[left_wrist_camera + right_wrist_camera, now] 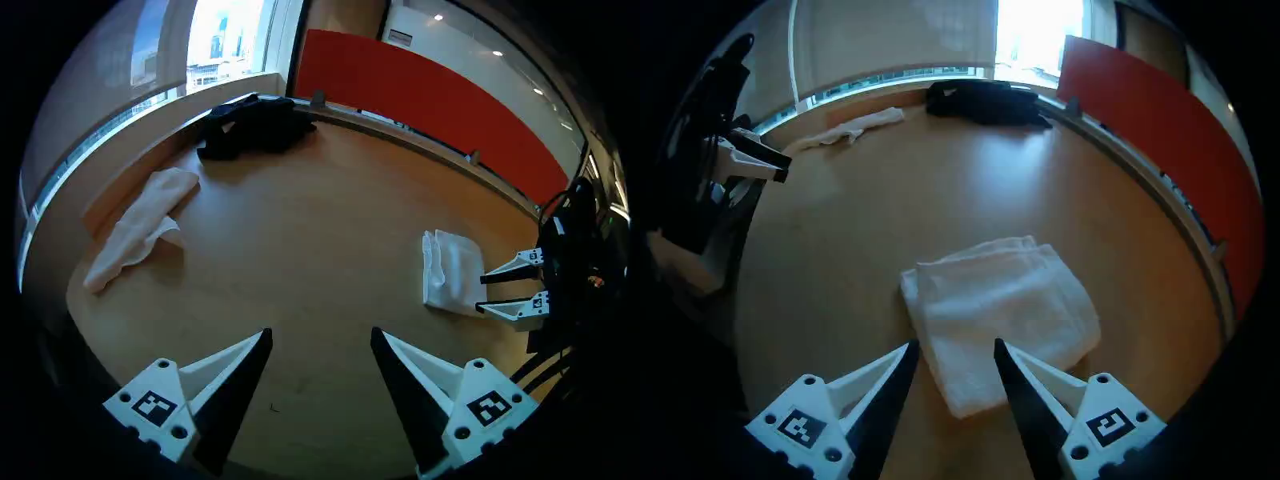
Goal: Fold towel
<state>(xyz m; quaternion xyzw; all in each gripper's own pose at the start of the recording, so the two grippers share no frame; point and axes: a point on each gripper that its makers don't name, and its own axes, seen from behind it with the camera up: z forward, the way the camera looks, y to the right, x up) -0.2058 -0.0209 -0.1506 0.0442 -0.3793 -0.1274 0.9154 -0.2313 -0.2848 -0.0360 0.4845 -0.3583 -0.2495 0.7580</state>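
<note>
One folded towel [1004, 320] at right tool [956, 342] tips, perhaps touching.

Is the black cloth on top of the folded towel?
No, the black cloth lies far back by the window, well apart from the folded towel.

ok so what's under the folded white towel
The folded towel lies flat on the wooden table, with bare wood showing around it. Anything beneath it or between its layers is covered and cannot be seen.
</note>
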